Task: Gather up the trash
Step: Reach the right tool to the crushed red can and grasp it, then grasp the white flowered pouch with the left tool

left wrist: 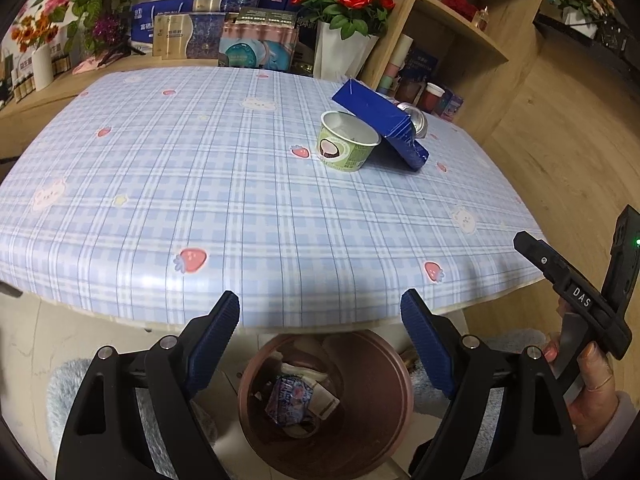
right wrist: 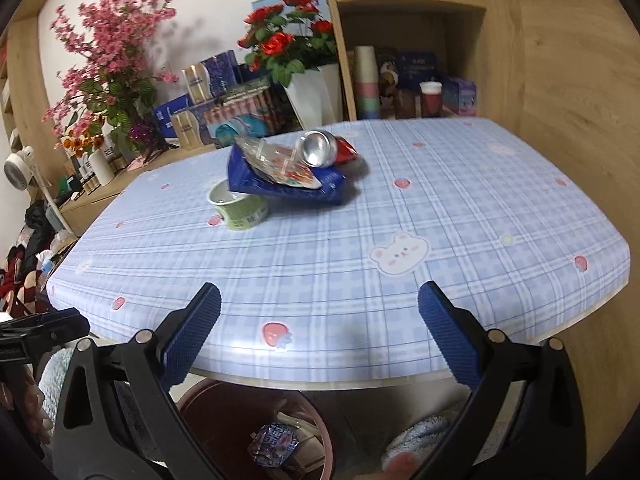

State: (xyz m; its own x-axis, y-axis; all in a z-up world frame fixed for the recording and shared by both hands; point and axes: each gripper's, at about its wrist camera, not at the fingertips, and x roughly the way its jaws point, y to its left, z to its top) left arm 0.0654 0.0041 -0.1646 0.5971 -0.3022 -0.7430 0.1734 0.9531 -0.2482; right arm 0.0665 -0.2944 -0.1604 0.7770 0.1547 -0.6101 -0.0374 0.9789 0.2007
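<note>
Left gripper [left wrist: 320,316] and right gripper [right wrist: 320,316] both gaping wide, gripping nothing — hovering over bin [left wrist: 394,396]; cup [left wrist: 348,146], blue box [left wrist: 380,120], can [right wrist: 318,148] sitting on bench [left wrist: 200,200].

The left gripper [left wrist: 320,312] hangs over the near edge of the table [left wrist: 200,184] with its blue-padded jaws spread wide and nothing between them; below it on the floor stands a brown bin [left wrist: 396,392] holding a crumpled blue wrapper [left wrist: 290,400]. Far across the checked cloth a green paper cup [left wrist: 347,146] stands upright; a blue box [left wrist: 380,122] leans tilted on its rim, a silver can [left wrist: 418,120] just behind; at the right edge a hand [left wrist: 592,384] grips the right gripper's handle.
</note>
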